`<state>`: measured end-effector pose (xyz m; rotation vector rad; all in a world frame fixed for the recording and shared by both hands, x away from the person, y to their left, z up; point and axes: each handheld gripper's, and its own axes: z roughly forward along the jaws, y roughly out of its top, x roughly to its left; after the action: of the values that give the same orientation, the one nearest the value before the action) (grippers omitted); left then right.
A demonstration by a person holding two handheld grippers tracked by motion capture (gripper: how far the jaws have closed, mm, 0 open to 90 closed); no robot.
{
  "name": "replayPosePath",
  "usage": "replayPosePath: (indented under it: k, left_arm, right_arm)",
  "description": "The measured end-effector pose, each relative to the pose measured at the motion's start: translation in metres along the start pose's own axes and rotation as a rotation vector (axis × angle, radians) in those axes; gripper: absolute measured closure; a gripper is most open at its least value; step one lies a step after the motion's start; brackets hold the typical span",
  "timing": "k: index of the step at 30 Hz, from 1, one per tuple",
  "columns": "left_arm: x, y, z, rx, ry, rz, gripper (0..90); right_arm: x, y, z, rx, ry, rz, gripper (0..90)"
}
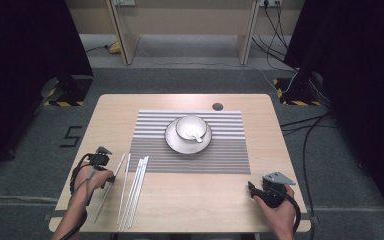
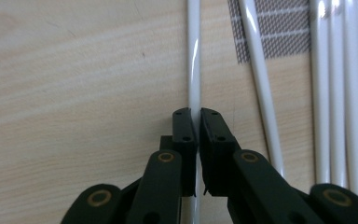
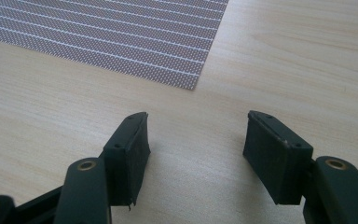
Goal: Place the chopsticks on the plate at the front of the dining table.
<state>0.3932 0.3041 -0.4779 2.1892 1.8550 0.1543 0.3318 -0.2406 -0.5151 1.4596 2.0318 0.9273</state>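
Observation:
My left gripper [image 2: 198, 119] is shut on a thin white stick [image 2: 194, 56] that lies on the wooden table [image 1: 190, 200] and runs straight ahead between the pads. In the high view the left gripper [image 1: 109, 175] is at the table's front left, on the leftmost stick [image 1: 117, 165]. A second stick [image 2: 261, 93] lies slanted just to the right, and several more [image 2: 338, 93] lie side by side beyond it. At the front right my right gripper [image 1: 251, 187] rests open over bare wood, its jaws [image 3: 196, 140] wide apart with nothing between them.
A grey striped placemat [image 1: 230, 150] covers the table's middle; its corner [image 3: 121, 37] lies ahead of the right gripper. On the mat, a white cup [image 1: 190, 127] with a spoon [image 1: 197, 136] stands on a saucer [image 1: 172, 140]. A dark round cap [image 1: 217, 106] sits near the far edge.

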Motion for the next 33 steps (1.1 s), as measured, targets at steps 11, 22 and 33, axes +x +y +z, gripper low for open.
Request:
replayPosePath:
  k: [11,22,33]
  left_arm:
    - [-0.004,0.004,-0.014,-0.062,0.005,0.013,84.8]
    - [-0.009,0.009,-0.022,-0.09,0.01,0.022,84.9]
    - [-0.008,0.012,-0.03,-0.111,0.01,0.021,84.9]
  right_arm:
    - [0.001,0.0,0.0,0.001,-0.002,-0.002,40.2]
    - [0.001,0.0,0.0,0.002,-0.003,-0.002,40.2]
    - [0.001,0.0,0.0,0.002,-0.005,-0.005,40.3]
